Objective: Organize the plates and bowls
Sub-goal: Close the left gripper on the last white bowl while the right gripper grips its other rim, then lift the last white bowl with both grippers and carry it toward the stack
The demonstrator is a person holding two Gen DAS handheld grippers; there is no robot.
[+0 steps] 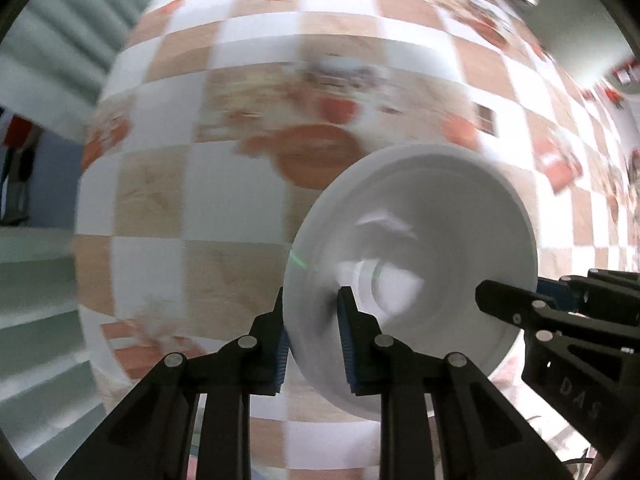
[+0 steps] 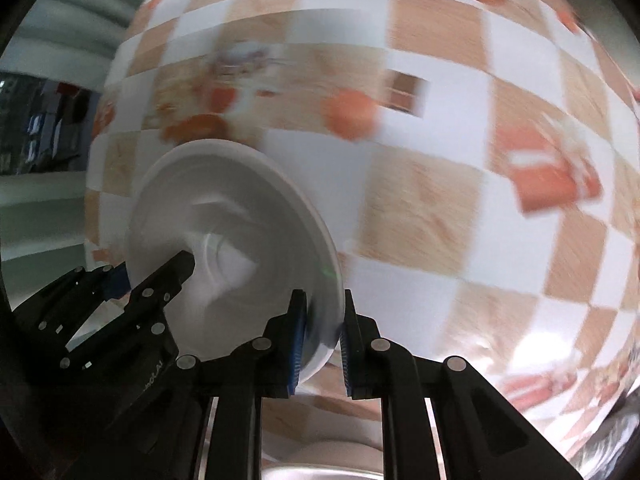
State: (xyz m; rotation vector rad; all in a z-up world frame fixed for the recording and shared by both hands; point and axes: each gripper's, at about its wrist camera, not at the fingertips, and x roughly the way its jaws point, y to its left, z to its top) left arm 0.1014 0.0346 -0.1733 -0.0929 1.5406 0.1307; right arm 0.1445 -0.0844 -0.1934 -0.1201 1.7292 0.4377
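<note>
A white bowl point(image 1: 416, 248) is held above the checkered tablecloth point(image 1: 200, 184) between both grippers. My left gripper point(image 1: 312, 344) is shut on the bowl's left rim. My right gripper point(image 2: 322, 344) is shut on the opposite rim of the same bowl point(image 2: 224, 232). The right gripper shows at the right edge of the left wrist view point(image 1: 560, 320), and the left gripper shows at the lower left of the right wrist view point(image 2: 120, 304). Both views are blurred by motion.
The tablecloth point(image 2: 440, 184) has beige and white squares with red food prints. The table's left edge drops off to a pale floor point(image 1: 36, 264). Something pale and rounded point(image 2: 320, 456) lies below the right gripper.
</note>
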